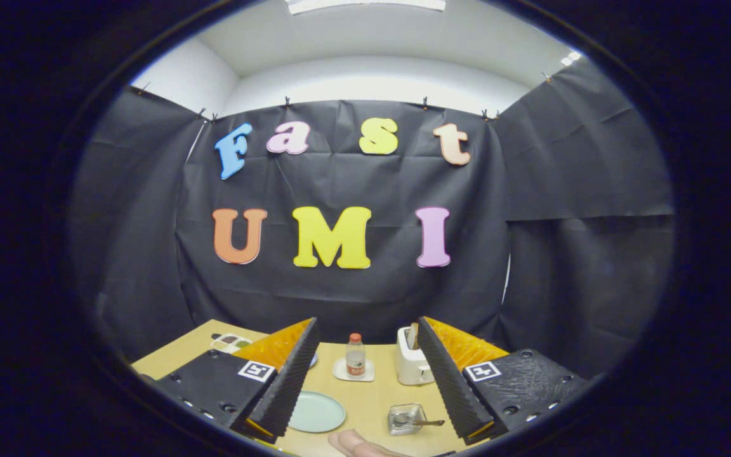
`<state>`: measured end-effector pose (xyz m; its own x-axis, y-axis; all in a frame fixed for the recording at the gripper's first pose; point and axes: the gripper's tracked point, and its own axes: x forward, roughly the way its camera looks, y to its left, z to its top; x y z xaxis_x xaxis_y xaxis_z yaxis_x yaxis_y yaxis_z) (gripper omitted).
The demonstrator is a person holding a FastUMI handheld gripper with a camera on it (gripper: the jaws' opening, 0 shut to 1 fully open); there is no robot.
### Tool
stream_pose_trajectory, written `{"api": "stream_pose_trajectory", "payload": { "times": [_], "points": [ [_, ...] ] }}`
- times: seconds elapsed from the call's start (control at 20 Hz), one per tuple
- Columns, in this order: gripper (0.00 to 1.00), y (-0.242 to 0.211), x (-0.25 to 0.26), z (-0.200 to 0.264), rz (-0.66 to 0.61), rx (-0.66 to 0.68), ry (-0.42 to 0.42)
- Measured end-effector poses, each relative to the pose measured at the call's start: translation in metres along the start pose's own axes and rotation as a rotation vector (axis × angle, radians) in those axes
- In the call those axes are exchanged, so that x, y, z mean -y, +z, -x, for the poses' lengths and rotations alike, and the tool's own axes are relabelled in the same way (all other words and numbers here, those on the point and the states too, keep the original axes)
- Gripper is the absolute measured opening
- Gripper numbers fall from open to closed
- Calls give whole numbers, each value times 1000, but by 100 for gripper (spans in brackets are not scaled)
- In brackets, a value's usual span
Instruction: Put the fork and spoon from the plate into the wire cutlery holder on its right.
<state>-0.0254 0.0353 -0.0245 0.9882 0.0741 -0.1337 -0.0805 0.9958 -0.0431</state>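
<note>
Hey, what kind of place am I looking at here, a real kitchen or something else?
Probably a staged recording booth, not a real kitchen: black cloth walls are clipped up around a small wooden table laid with a toaster, a bottle and a plate. The gripper is open above the table.

A pale green plate lay flat and bare on the counter. Just to its right stood a small holder, cutlery handles poking out sideways.
</note>
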Motion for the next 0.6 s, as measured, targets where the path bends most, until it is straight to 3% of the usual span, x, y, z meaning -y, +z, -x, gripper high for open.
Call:
{"api": "stream_pose_trajectory", "payload": {
  "times": [0.2, 0.6],
  "points": [
    [94, -9, -5, 13, -12, -34, -10],
    [94, 8, -21, 31, 30, 32, -5]
  ]
}}
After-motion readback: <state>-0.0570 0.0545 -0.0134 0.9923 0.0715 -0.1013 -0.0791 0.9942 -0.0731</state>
